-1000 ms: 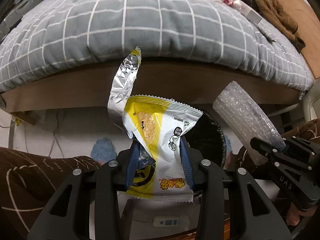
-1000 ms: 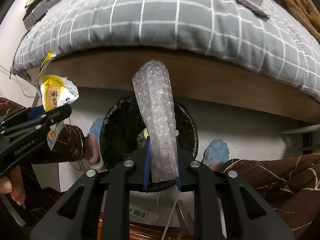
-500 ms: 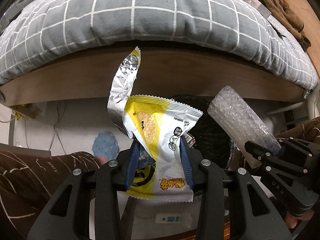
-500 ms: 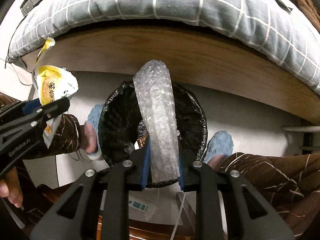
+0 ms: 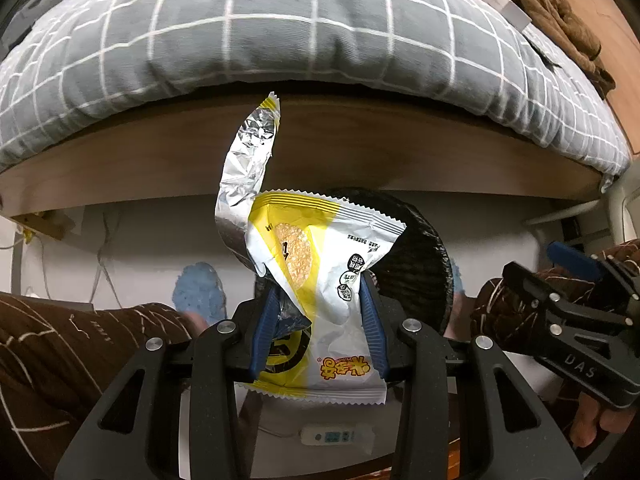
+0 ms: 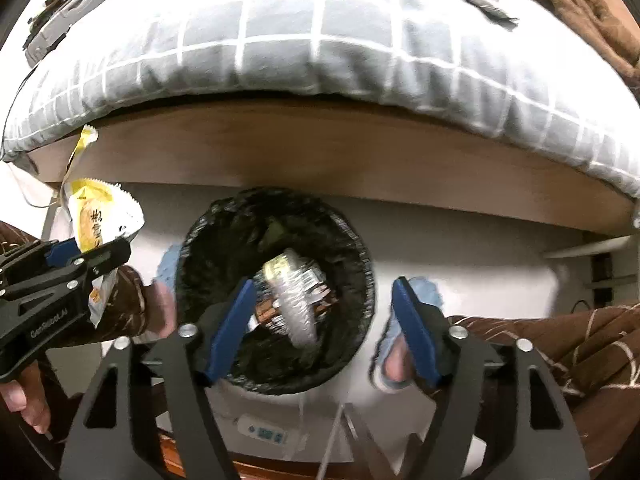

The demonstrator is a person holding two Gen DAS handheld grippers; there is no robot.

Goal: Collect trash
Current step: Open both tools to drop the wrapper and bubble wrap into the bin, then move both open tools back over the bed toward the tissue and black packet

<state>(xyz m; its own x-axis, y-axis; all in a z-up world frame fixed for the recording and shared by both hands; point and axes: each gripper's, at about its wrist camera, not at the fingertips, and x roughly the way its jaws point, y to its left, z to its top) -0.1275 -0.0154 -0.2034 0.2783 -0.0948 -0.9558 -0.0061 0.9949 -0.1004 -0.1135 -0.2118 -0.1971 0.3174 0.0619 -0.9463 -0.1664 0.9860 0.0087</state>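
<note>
With the right gripper (image 6: 324, 328) just spread empty above the bin (image 6: 362, 256) where the bubble wrap (image 6: 294, 304) lies, the left gripper (image 5: 316, 336) pinches the upright snack wrapper (image 5: 320, 280), the bin at its two o'clock.

My left gripper (image 5: 320, 328): pointing steeply down, blue pads clamped on a wrapper. My right gripper (image 6: 324, 328): also steeply down, jaws just opened wide, nothing btwn pads. Brown-sleeved forearms visible; fingers (image 6: 28, 400) wrap left handle.
</note>
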